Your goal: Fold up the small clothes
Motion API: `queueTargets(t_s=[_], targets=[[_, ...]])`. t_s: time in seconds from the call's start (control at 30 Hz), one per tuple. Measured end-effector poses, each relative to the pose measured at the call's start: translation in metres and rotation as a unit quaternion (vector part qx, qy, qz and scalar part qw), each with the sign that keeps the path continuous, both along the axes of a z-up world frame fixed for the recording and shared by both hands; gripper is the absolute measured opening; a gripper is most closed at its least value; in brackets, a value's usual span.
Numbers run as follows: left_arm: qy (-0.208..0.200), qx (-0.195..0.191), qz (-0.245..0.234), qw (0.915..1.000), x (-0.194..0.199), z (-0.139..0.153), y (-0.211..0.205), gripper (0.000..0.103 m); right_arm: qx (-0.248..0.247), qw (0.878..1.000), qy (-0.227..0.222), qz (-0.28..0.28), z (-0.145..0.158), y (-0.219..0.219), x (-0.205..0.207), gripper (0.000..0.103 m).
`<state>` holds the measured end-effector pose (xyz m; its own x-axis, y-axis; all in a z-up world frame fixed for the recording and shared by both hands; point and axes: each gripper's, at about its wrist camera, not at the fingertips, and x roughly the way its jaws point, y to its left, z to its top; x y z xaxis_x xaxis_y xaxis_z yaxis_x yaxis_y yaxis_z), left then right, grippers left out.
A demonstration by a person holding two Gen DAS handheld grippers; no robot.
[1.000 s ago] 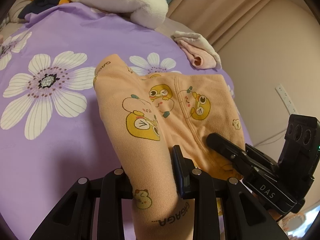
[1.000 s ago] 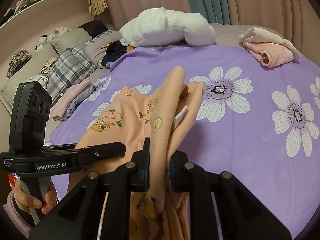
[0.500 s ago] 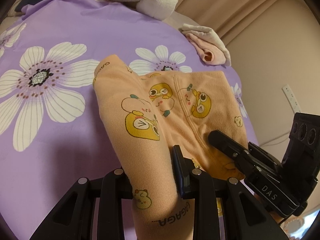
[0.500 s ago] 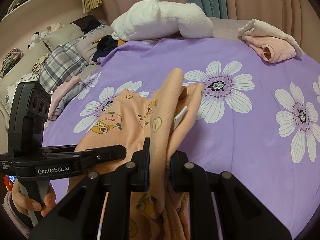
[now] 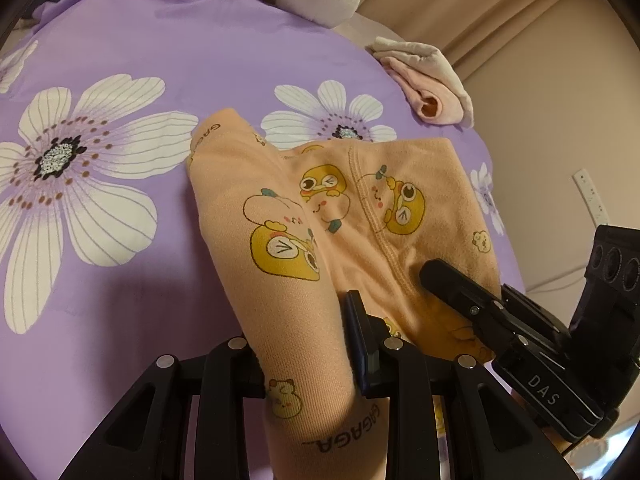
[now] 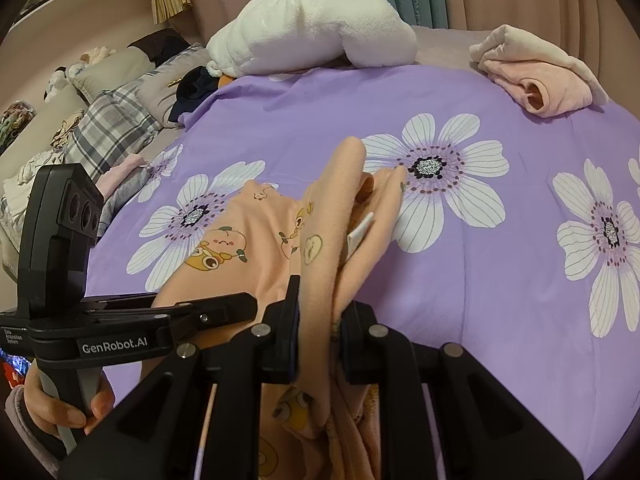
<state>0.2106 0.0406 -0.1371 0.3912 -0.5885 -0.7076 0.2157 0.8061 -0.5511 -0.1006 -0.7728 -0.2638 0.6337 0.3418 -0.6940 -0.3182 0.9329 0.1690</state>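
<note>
Item: peach garment (image 5: 360, 216), a small printed piece with yellow cartoon figures and lettered cuffs, lying on the purple flowered bedspread (image 5: 120, 40)

Location: we find its far part resting on the spread between two white flowers, while the near part rises off the bed into both tools

Left gripper (image 5: 304, 344): jaws narrowed onto a bunched, cuffed length of the peach cloth, which fills the gap between the pads; we read this as a firm pinch

Right gripper (image 6: 318, 320): jaws drawn close on a thicker gather of the same cloth, with a white label (image 6: 360, 236) showing in the folds beyond; it too has the fabric clamped. In the left view the right tool (image 5: 520, 332) sits just beside the left one, over the garment's near edge

Hand: one hand (image 6: 68, 404) wraps the left tool's handle (seen only from the right camera)

Other stock on the bed: a pink folded piece (image 6: 540, 80) near the far edge, a white plush bundle (image 6: 312, 36) at the head, plaid pillows (image 6: 112, 128) to the side

Step in hand, as we judge it: the near end is being carried over the body of the garment to make a fold

Next move calls for: bringing both pinched ends down level onto the flat part, edges matched, then freeing the jaws without dragging the cloth back (the gather in the right jaws looks thick and may cling)
</note>
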Motion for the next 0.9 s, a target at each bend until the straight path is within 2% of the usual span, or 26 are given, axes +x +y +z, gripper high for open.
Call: queueTargets(t_s=[0.63, 0.9], targets=[[0.03, 0.026, 0.0, 0.9992, 0.009, -0.024, 0.0, 0.028, -0.003, 0.999, 0.035, -0.014, -0.027, -0.006, 0.017, 0.017], [0.037, 0.023, 0.0, 0.9991, 0.009, -0.027, 0.002, 0.029, 0.005, 0.998, 0.056, -0.029, -0.04, -0.019, 0.022, 0.017]])
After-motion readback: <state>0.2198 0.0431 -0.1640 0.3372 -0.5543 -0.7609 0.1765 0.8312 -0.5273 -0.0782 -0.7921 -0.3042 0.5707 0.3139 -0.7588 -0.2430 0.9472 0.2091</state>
